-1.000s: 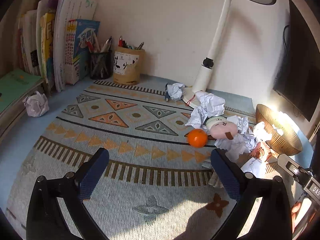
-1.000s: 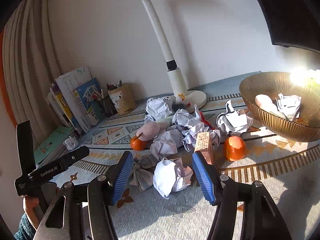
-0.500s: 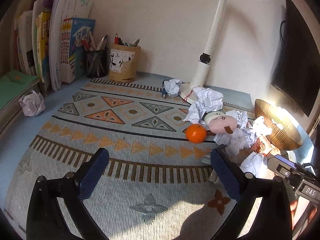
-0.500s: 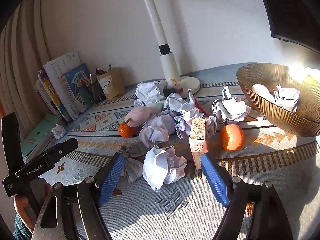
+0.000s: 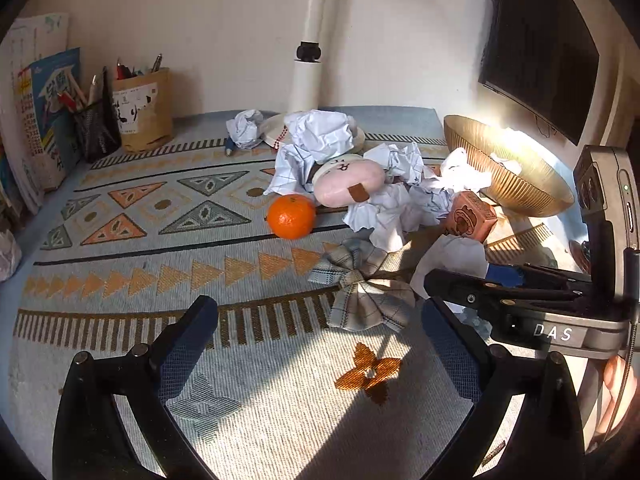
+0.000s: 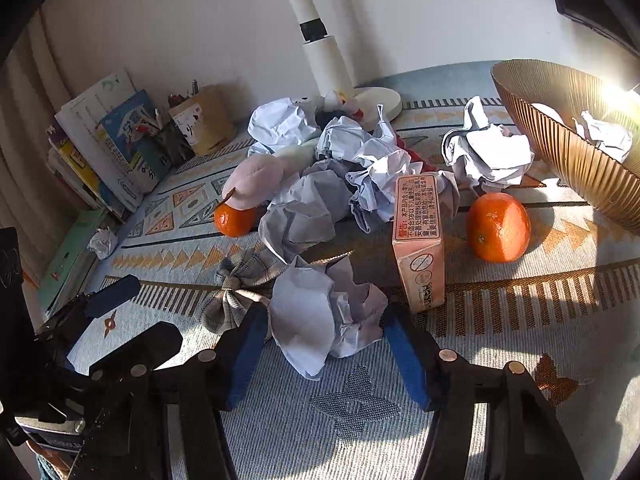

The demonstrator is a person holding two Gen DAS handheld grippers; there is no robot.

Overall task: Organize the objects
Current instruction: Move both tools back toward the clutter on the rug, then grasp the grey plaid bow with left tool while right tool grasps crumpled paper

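Right now, at the far left of my right wrist view, I see books (image 6: 116, 148) leaning on the wall with a pen holder (image 6: 202, 120) beside them and 1 small paper ball (image 6: 103, 242) on the patterned mat (image 6: 540, 320). My left gripper (image 5: 318, 344) hangs wide open over bare mat, holding nothing, with a checked fabric bow (image 5: 362, 286) just ahead of its right finger. Past that bow I see 1 orange (image 5: 291, 216) touching a pink plush toy (image 5: 346, 182), which sits in a heap of crumpled paper (image 5: 386, 208). Moving right, my right gripper (image 6: 324, 354) is spread open with a crumpled paper ball (image 6: 324, 312) between its 2 blue pads; the pads sit just beside the ball, and I cannot tell whether either touches it, so nothing is clamped. Just right of that ball a pink carton (image 6: 418, 240) lies on the mat, near the right finger. Next comes a 2nd orange (image 6: 498, 226), apart from the carton, with another wad of paper (image 6: 490, 154) behind it. At the far right a ribbed gold bowl (image 6: 568, 140) stands on the mat with crumpled paper inside. A white lamp post (image 6: 316, 36) rises behind the heap.
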